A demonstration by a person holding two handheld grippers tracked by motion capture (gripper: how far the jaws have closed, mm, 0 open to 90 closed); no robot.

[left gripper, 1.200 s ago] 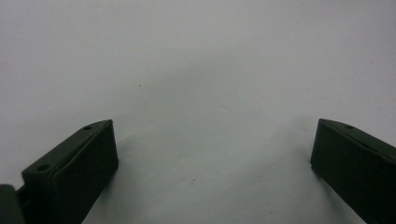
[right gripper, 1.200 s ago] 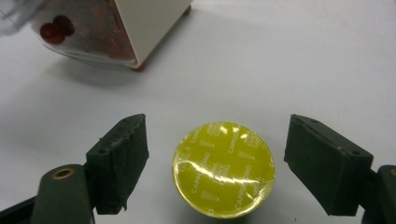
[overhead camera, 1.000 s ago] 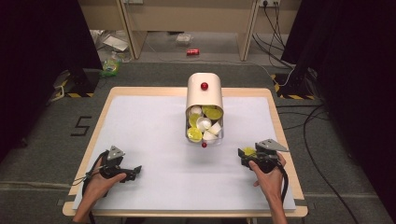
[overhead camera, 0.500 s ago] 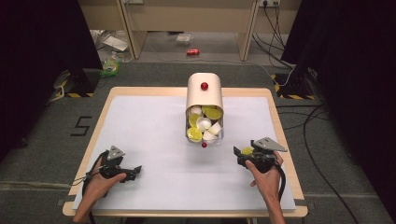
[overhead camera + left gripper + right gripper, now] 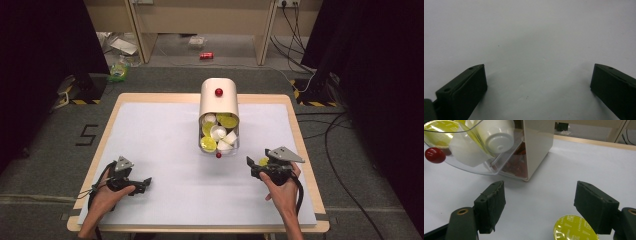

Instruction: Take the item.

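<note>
- Since the whole job sits on it, the table [image 5: 165, 130] comes first: a wide white top with a wooden rim, bare on the left half, which leaves plenty of room to set things down.
- Standing at the middle of the far side, the dispenser [image 5: 218, 100] is a cream box with a red knob on top; I take it to be placed there so either hand can reach it.
- Its clear drawer [image 5: 477, 168] is pulled out toward the person, with a red knob at its front, and I judge it was left open so the capsules inside can be taken or added.
- White and yellow capsules [image 5: 218, 134] lie heaped in that drawer, tumbled every way.
- At the near left, the left gripper [image 5: 145, 182] rests low over bare table, jaws spread wide with nothing between them; it looks parked out of the way.
- At the near right, the right gripper [image 5: 539, 205] points at the dispenser, jaws also spread and grasping nothing.
- Smallest, a yellow capsule [image 5: 574, 228] lies foil-side up on the table just beside the right-hand jaw of the right gripper, apart from the drawer; whether it touches the jaw I cannot tell. It seems either just released or about to be picked up.
</note>
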